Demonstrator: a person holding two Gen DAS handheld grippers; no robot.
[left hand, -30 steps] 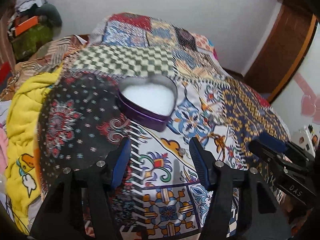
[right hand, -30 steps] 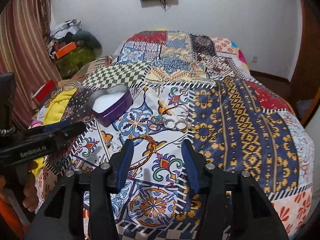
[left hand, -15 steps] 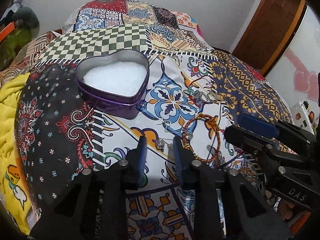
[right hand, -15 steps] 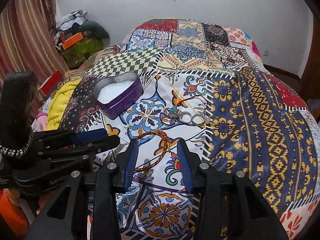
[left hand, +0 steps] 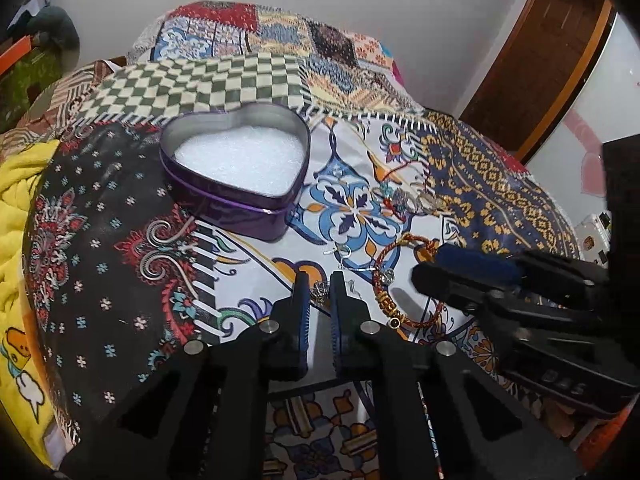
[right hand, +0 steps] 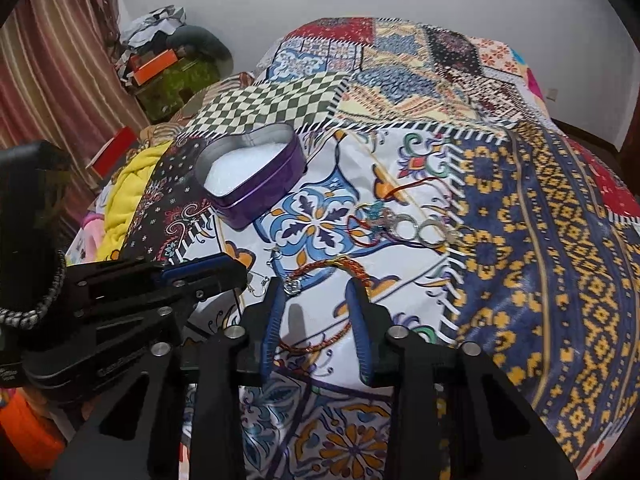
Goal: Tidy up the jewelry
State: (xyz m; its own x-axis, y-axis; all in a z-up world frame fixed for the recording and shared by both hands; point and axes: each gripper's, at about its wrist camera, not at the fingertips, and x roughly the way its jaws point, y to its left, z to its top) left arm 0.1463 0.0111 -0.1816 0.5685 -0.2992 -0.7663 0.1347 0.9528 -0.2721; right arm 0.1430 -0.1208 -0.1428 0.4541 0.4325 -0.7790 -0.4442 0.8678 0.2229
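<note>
A purple heart-shaped tin (left hand: 236, 168) with white foam inside sits open on the patterned bedspread; it also shows in the right wrist view (right hand: 252, 176). My left gripper (left hand: 319, 286) is shut on a small silver ring (left hand: 320, 289) lying on the cloth. A red-and-gold braided bracelet (left hand: 390, 304) lies just right of it. My right gripper (right hand: 316, 290) is open over that bracelet (right hand: 340, 266), its jaws astride the loop. A silver earring (left hand: 344, 252) lies loose nearby. A cluster of silver rings and beaded pieces (right hand: 408, 224) lies farther back.
The bed's patchwork cover (right hand: 540, 240) spreads right and back. A yellow blanket (left hand: 16, 208) is bunched at the left edge. Clutter and an orange box (right hand: 156, 68) stand beyond the bed at the left. A wooden door (left hand: 532, 64) is at the right.
Both grippers moved forward and down toward the jewelry. My left gripper narrowed from wide open and closed on the small ring. My right gripper closed partly and came down over the bracelet.
</note>
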